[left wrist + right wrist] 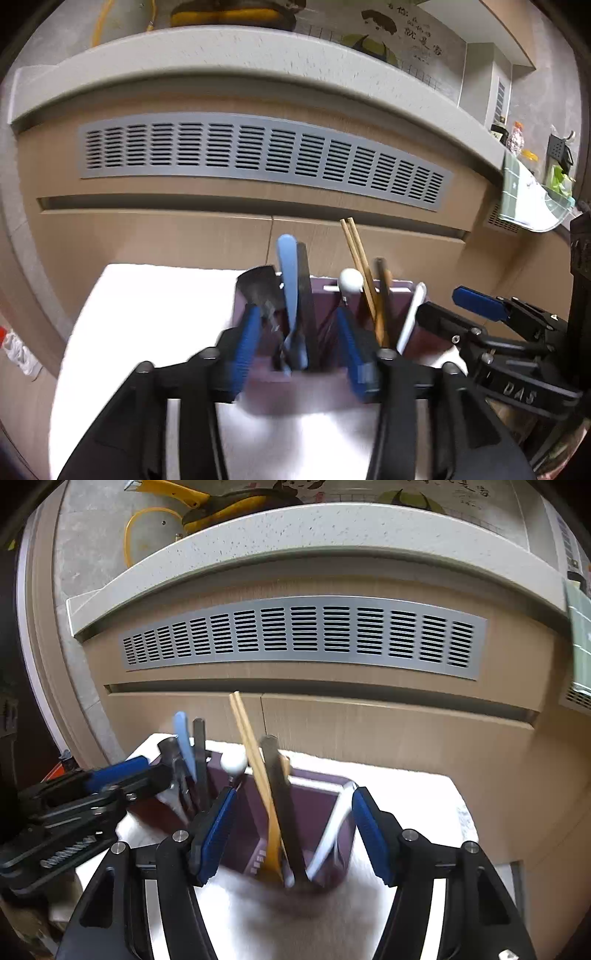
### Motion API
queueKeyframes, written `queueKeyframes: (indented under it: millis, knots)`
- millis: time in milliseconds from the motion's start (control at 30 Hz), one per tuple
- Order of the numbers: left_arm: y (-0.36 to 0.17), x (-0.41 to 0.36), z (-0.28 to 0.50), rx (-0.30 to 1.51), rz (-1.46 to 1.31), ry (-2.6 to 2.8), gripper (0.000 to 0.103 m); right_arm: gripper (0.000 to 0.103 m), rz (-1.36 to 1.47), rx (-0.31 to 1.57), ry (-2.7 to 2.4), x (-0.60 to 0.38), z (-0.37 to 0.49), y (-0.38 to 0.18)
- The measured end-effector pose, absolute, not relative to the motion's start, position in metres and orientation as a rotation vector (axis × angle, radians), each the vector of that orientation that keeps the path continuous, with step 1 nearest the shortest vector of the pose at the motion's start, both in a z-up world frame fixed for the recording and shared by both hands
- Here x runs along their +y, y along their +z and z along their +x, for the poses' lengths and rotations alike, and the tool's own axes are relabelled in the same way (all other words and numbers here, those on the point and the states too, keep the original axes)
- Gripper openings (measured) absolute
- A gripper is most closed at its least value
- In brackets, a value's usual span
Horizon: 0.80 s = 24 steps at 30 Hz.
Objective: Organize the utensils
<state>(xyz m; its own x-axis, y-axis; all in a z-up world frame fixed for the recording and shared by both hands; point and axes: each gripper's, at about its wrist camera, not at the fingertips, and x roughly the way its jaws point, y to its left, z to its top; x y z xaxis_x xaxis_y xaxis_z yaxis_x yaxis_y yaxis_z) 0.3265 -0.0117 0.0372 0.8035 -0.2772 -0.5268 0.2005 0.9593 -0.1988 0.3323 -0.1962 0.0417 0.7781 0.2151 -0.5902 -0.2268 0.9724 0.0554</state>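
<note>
Standing next to the little white-topped table (147,314), I'm looking at a dark purple utensil holder (317,805) that sits on it, right in front of a beige cabinet with a long grey vent grille (258,158).

The holder has compartments and it's pretty full. On the left side stand a light blue handle (290,273), a black handle (199,753) just beside it, and something dark grey and metallic (258,288). Toward the middle there's a white round-ended handle (351,280). A pair of wooden chopsticks (247,738) leans up and to the left, next to a dark flat handle (277,782), and a white utensil (332,827) leans against the right wall.

Both tongs are over the holder. The left gripper (299,350) has its blue pads spread, with the blue and black handles standing between them; I can't see the pads pressing on anything. The right gripper (291,830) is spread too, with the chopsticks, the dark handle and the white utensil all inside the gap, none pinched as far as I can tell. Lower part of both views is blurry.
</note>
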Motion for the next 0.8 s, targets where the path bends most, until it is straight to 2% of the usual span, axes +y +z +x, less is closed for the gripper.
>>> queueKeyframes:
  millis: [133, 200, 267, 400, 567, 800]
  knots:
    - [0.046, 0.003, 0.277, 0.573, -0.117, -0.229, 0.063, 0.073, -0.015, 0.639, 0.212, -0.202, 0.292, 0.049]
    - [0.046, 0.008, 0.254, 0.568, -0.099, -0.201, 0.078, 0.090, -0.012, 0.631, 0.183, -0.204, 0.270, 0.052]
    - [0.043, 0.015, 0.229, 0.563, -0.089, -0.177, 0.081, 0.094, -0.013, 0.620, 0.145, -0.203, 0.244, 0.054]
    - [0.032, 0.023, 0.185, 0.582, -0.086, -0.143, 0.096, 0.099, -0.023, 0.639, 0.096, -0.198, 0.201, 0.050]
    - [0.023, 0.023, 0.140, 0.575, -0.044, -0.081, 0.103, 0.100, -0.026, 0.638, 0.031, -0.196, 0.153, 0.040]
    - [0.026, 0.009, 0.113, 0.568, -0.031, -0.091, 0.103, 0.100, -0.011, 0.652, 0.020, -0.195, 0.120, 0.029]
